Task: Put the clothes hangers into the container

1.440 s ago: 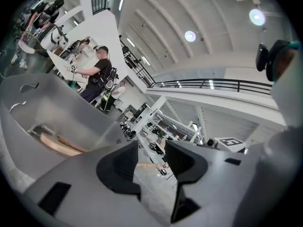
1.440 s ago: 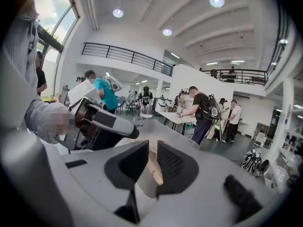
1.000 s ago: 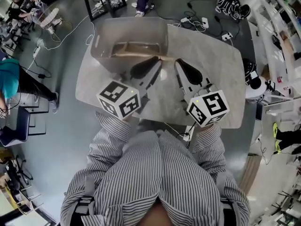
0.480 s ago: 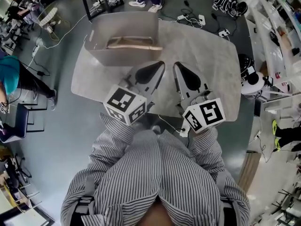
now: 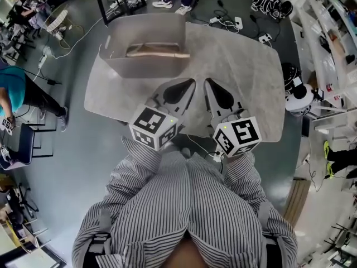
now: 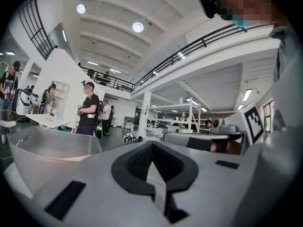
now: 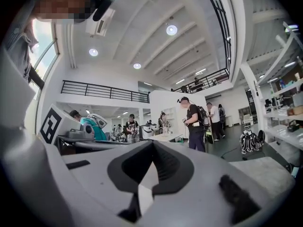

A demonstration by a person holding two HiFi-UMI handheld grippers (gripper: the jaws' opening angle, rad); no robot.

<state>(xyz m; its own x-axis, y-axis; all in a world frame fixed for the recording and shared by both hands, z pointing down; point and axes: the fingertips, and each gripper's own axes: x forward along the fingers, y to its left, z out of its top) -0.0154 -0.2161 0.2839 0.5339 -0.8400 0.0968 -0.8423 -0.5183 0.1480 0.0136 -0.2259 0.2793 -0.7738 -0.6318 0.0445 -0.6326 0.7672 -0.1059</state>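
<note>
1. Nearest me, the person's striped shirt filled the foreground, its sleeves reaching forward to the near edge of the tabletop.
2. Each hand carried a tool topped by a marker cube: the left cube and the right cube.
3. The left tool hung above the tabletop with its jaws pressed together and nothing between them.
4. The right tool sat just beside it, likewise closed and empty, and both pointed away from the person.
5. Past the tools, on the far left part of the tabletop, stood the grey container, well apart from both tools.
6. The wooden clothes hangers lay inside it, along its bottom; I could not count them.
7. Beyond the tabletop, cables trailed over the floor, someone's shoes stood near the far edge, a person in a teal top was off to the left, and white shelves lined the right.
</note>
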